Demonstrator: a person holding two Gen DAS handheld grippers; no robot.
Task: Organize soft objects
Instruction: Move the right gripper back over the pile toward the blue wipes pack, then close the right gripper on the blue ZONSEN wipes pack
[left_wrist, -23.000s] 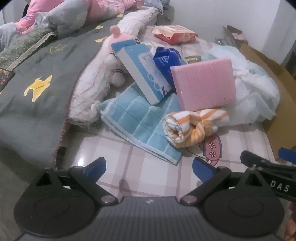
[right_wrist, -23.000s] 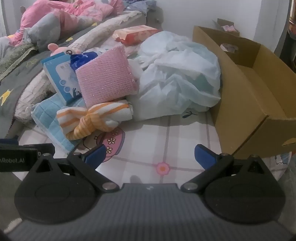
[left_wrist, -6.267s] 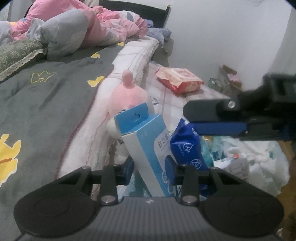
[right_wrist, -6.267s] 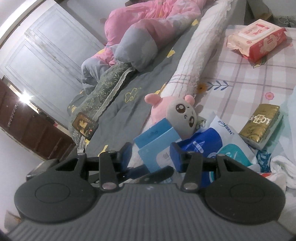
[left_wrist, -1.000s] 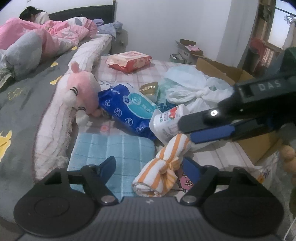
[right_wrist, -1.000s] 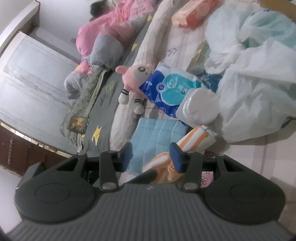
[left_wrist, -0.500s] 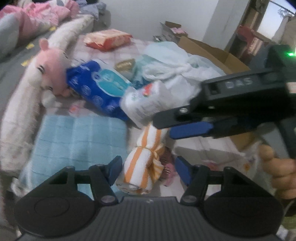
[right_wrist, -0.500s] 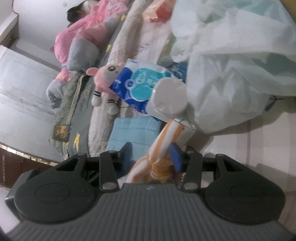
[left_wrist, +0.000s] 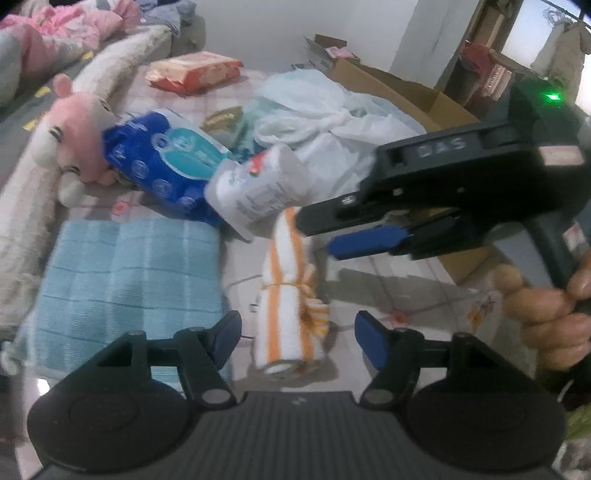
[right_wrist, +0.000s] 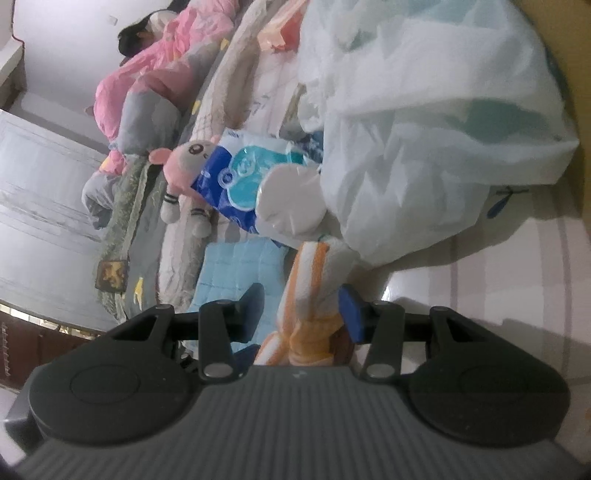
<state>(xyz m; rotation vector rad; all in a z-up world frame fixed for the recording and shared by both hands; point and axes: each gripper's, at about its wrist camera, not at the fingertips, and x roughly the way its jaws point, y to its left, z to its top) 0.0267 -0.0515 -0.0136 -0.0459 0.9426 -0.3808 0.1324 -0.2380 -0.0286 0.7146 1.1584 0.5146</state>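
An orange-and-white striped rolled towel (left_wrist: 288, 295) lies on the checked floor mat. My left gripper (left_wrist: 297, 339) straddles its near end; its jaws are opening and the pads stand clear of the cloth on both sides. My right gripper (left_wrist: 317, 236) comes in from the right, held by a hand (left_wrist: 546, 314), at the towel's far end. In the right wrist view the striped towel (right_wrist: 310, 295) sits between the right gripper's (right_wrist: 303, 310) fingers, brushing the right pad with a gap on the left. A light blue towel (left_wrist: 125, 280) lies flat to the left.
Behind the towel lie a white wipes pack (left_wrist: 258, 188), a blue tissue pack (left_wrist: 162, 162), a pink plush (left_wrist: 74, 125) and a big white plastic bag (left_wrist: 332, 110). A cardboard box (left_wrist: 406, 92) stands at the right. A person in pink (right_wrist: 155, 62) lies on the bed.
Both grippers have come down and closer to the striped towel. The left jaws narrowed, then widened a little. The towel's far end now lies between the right fingers.
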